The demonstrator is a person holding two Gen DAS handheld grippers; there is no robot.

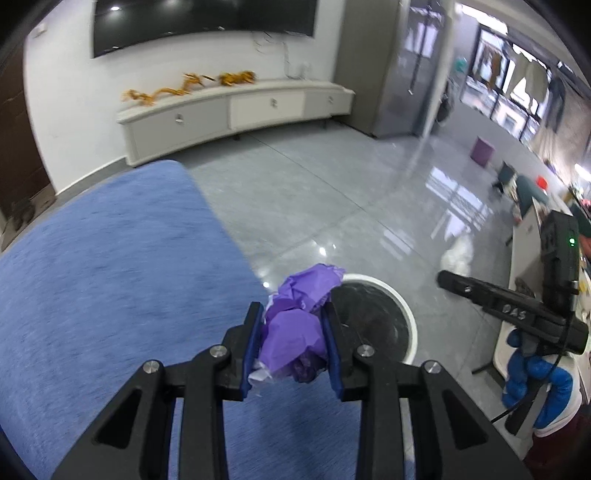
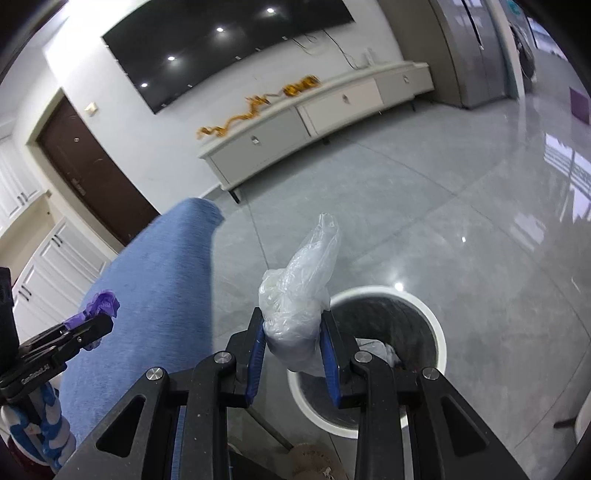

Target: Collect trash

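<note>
My left gripper point(image 1: 293, 314) is shut on a crumpled purple paper wad point(image 1: 295, 325), held over the edge of the blue table point(image 1: 110, 277), beside the white-rimmed round trash bin point(image 1: 410, 325) on the floor. My right gripper point(image 2: 293, 319) is shut on a crumpled clear plastic bag point(image 2: 299, 295), held above the left rim of the same bin point(image 2: 436, 325), which has some white trash inside. The left gripper with the purple wad point(image 2: 99, 304) shows at the left of the right wrist view. The right gripper point(image 1: 491, 299) shows at the right of the left wrist view.
Grey glossy tile floor point(image 1: 332, 192) surrounds the bin. A long white TV cabinet point(image 1: 236, 110) stands along the far wall under a wall screen point(image 1: 203, 26). A brown door point(image 2: 92, 166) is at the left. A purple stool point(image 1: 483, 149) stands far right.
</note>
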